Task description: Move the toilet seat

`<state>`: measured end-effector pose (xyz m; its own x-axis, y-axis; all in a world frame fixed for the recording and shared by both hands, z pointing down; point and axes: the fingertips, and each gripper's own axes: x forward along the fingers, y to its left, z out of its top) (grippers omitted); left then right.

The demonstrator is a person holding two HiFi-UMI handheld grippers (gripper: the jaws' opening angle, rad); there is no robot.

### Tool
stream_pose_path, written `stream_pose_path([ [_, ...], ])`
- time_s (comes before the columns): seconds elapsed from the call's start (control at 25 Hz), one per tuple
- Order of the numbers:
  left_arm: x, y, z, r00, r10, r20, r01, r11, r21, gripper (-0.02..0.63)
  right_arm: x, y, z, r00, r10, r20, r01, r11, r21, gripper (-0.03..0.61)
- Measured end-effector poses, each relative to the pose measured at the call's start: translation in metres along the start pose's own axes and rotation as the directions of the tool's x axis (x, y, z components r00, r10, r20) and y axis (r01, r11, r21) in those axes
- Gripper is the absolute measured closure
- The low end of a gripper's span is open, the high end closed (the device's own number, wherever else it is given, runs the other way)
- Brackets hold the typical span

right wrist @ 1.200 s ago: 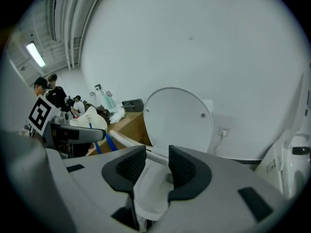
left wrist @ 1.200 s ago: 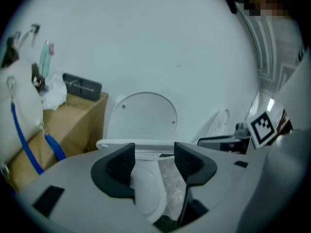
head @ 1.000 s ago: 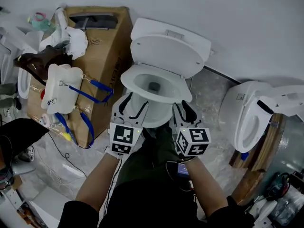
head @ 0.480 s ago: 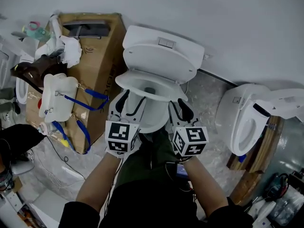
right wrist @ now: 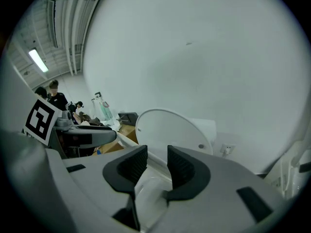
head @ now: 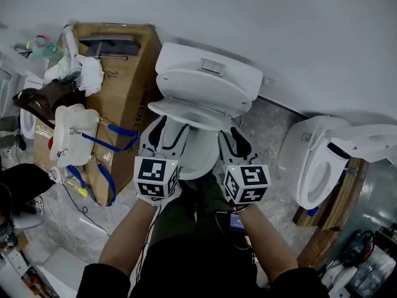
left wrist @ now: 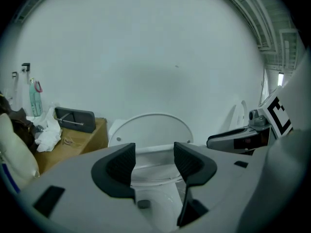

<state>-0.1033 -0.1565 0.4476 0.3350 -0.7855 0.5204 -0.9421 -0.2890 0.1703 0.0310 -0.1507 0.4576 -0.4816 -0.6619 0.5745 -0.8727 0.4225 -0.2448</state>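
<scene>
A white toilet stands against the wall with its lid [head: 201, 87] upright against the tank [head: 208, 64]. The toilet seat [head: 186, 112] shows as a narrow white band over the bowl. My left gripper [head: 165, 132] is at the seat's front left and my right gripper [head: 234, 143] at its front right. In the left gripper view the left gripper [left wrist: 154, 161] is open, and I see the lid [left wrist: 150, 129] and the bowl through the gap. In the right gripper view the right gripper [right wrist: 156, 165] has its jaws close together, with the seat's rim [right wrist: 148, 191] running between them.
A cardboard box [head: 124, 92] piled with a white jug [head: 69, 132], blue straps and bottles stands close on the left. A second toilet [head: 316, 160] with its lid up stands on the right. Cables lie on the floor at lower left.
The toilet has shifted up and left in the head view. Its bowl opening, wide a second ago, now shows only as a thin band. Both grippers stay at the front rim.
</scene>
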Motion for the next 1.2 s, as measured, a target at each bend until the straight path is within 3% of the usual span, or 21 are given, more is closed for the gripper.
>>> stream_pose_path([
  [0.64,0.038,0.004,0.036,0.999,0.034,0.007,-0.034,0.999,-0.038,0.359,0.019,-0.027,0.045,1.0,-0.005,0.016,0.006,1.0,-0.03,0.43],
  [1.2,0.081,0.012,0.063,0.996,0.082,0.022,-0.08,0.993,-0.081,0.359,0.03,-0.042,0.075,0.998,0.048,0.046,-0.047,0.999,-0.021,0.43],
])
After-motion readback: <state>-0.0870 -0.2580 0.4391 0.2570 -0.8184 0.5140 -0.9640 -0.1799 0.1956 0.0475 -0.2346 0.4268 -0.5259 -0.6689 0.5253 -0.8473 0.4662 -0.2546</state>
